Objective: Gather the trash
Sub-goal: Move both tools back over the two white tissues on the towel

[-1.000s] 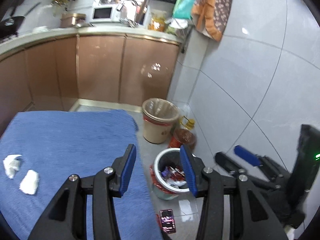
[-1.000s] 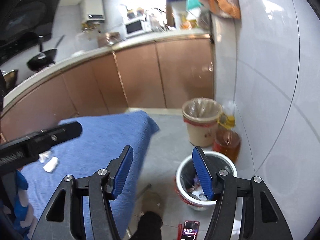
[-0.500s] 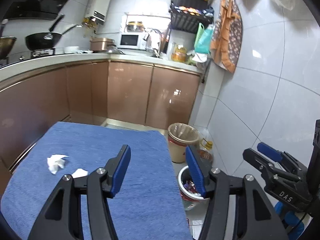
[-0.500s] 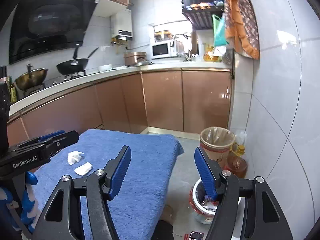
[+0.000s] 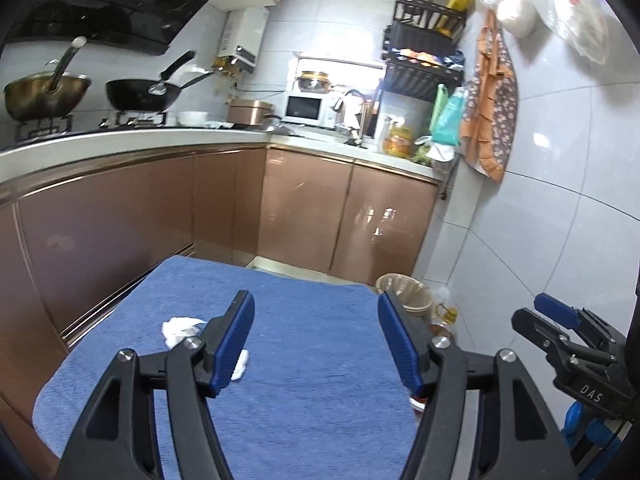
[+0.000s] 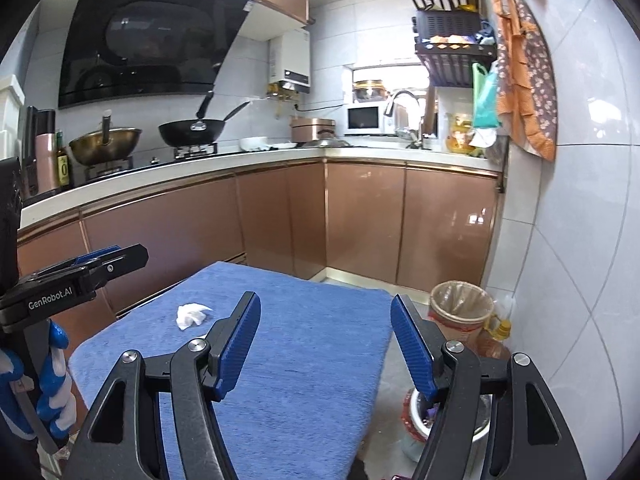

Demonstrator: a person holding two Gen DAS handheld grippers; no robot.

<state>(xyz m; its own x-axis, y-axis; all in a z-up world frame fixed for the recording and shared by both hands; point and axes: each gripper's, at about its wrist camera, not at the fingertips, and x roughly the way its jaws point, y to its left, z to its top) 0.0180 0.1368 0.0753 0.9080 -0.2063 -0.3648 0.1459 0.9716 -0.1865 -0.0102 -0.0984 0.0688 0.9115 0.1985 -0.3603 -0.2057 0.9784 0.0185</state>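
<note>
Two crumpled white tissues lie on the blue towel-covered table [image 5: 320, 400]. One tissue [image 5: 180, 328] sits left of my left gripper's finger, and the other tissue [image 5: 241, 364] peeks out from behind that finger. My left gripper [image 5: 314, 300] hovers above the table, its jaws opening with nothing between them. My right gripper [image 6: 325, 300] is open and empty over the table's right half. In the right wrist view only one tissue [image 6: 192, 315] shows. A white trash bin [image 6: 416, 432] with wrappers stands on the floor, partly hidden by a right finger.
A lined beige bin [image 6: 460, 304] and an oil bottle [image 6: 500, 328] stand by the tiled wall on the right. Brown cabinets [image 5: 300, 208] with a worktop, pans and a microwave run behind the table. The left gripper [image 6: 116, 256] shows at the right wrist view's left edge.
Both grippers rose and swung from the floor bin toward the table; the tissues now lie nearer the left gripper. The left jaws have spread wider.
</note>
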